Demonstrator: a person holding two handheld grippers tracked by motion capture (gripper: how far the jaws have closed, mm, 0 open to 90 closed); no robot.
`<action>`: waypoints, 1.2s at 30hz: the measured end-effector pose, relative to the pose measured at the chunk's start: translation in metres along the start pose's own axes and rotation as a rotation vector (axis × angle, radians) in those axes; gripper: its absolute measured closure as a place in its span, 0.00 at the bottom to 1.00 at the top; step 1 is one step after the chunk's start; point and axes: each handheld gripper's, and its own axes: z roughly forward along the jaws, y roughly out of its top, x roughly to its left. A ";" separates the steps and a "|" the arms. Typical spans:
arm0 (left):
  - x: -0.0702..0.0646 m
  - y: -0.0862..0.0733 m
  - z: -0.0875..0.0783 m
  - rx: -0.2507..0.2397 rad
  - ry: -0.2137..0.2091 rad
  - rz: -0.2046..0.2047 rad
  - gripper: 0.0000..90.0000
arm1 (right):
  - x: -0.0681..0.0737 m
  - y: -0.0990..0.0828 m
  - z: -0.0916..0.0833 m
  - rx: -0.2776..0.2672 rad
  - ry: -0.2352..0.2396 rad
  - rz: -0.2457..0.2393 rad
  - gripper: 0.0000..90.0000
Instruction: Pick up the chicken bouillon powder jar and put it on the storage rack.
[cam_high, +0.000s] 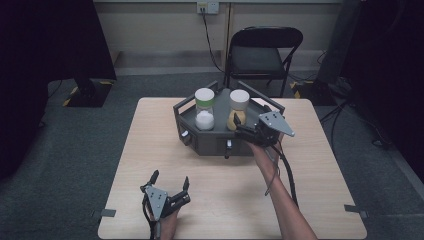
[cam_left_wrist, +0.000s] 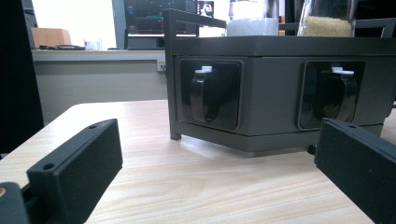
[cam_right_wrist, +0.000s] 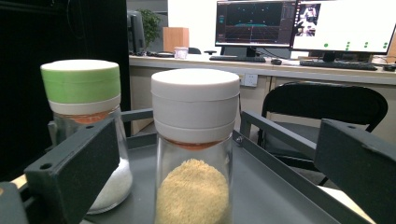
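Your left gripper (cam_high: 170, 181) sits lowest in the high view, near the front edge of the pale wooden desk (cam_high: 150, 145), with your hand under it and its jaws wide apart on nothing. Its own view looks level across the desk top at the side of the dark grey hexagonal tray stand (cam_left_wrist: 275, 60), where two recessed black handles (cam_left_wrist: 205, 95) show that the high view barely picks out.

Farther in, your right forearm (cam_high: 280, 195) runs up and leftward across the desk to the right gripper (cam_high: 239, 126), held at the tray stand's front right edge. Its jaws are spread, one on each side of the white-lidded glass jar of yellow grains (cam_right_wrist: 194, 154), not pressing on it as far as the right gripper view shows. That jar stands upright in the tray, and the green-lidded glass jar of white powder (cam_right_wrist: 84, 121) stands just beside it.

Behind the desk stands a black folding chair (cam_high: 262, 52); the right gripper view adds lit monitors (cam_right_wrist: 303, 25) on a counter beyond it.
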 end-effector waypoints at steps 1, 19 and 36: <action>0.000 0.000 0.000 0.000 0.000 0.000 0.00 | 0.000 -0.001 -0.002 -0.004 0.000 0.001 0.00; 0.000 0.000 0.000 0.001 -0.001 0.001 0.00 | 0.002 -0.023 -0.039 -0.055 -0.013 0.021 0.00; 0.000 0.000 0.000 0.001 0.002 0.001 0.00 | 0.000 -0.050 -0.076 -0.074 -0.037 0.019 0.00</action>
